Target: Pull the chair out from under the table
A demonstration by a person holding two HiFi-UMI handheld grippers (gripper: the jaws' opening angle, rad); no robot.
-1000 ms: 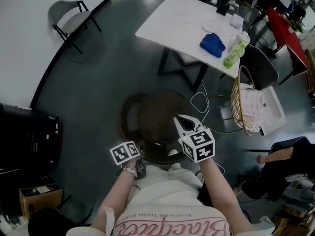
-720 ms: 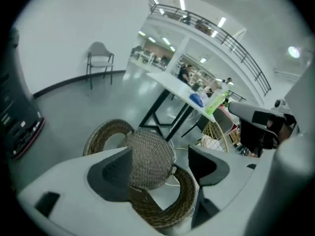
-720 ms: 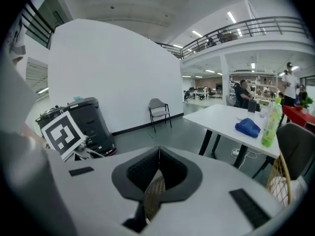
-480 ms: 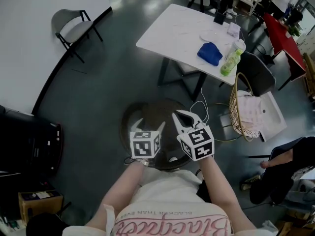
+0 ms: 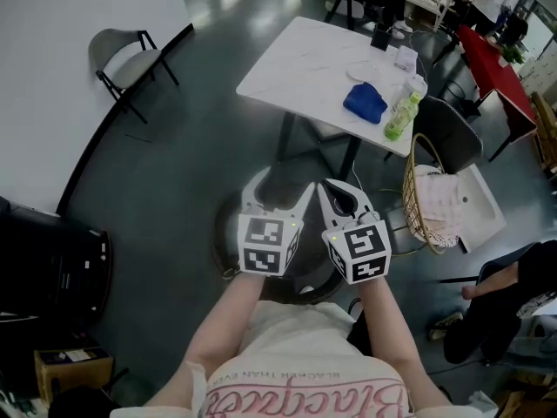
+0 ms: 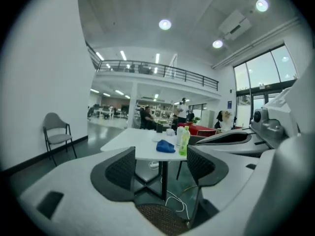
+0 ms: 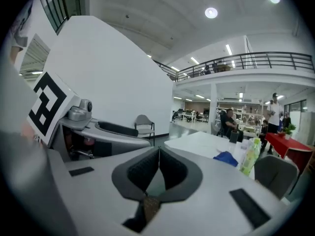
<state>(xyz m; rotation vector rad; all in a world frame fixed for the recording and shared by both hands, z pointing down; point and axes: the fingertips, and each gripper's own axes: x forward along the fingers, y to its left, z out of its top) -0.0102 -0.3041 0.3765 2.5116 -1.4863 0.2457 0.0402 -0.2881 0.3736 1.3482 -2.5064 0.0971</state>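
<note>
Chair (image 5: 226, 235) beneath left tool (image 5: 277, 197), right tool (image 5: 330, 189)

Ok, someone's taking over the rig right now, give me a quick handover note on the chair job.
Left gripper: open, empty.
Right gripper: shut, empty.
Wicker chair: on the floor below both grippers, clear of the white table; neither gripper touches it.
Done: that chair looks pulled out.
Left: probably nothing, unless the dark chair at the table's right side is the one meant.
</note>
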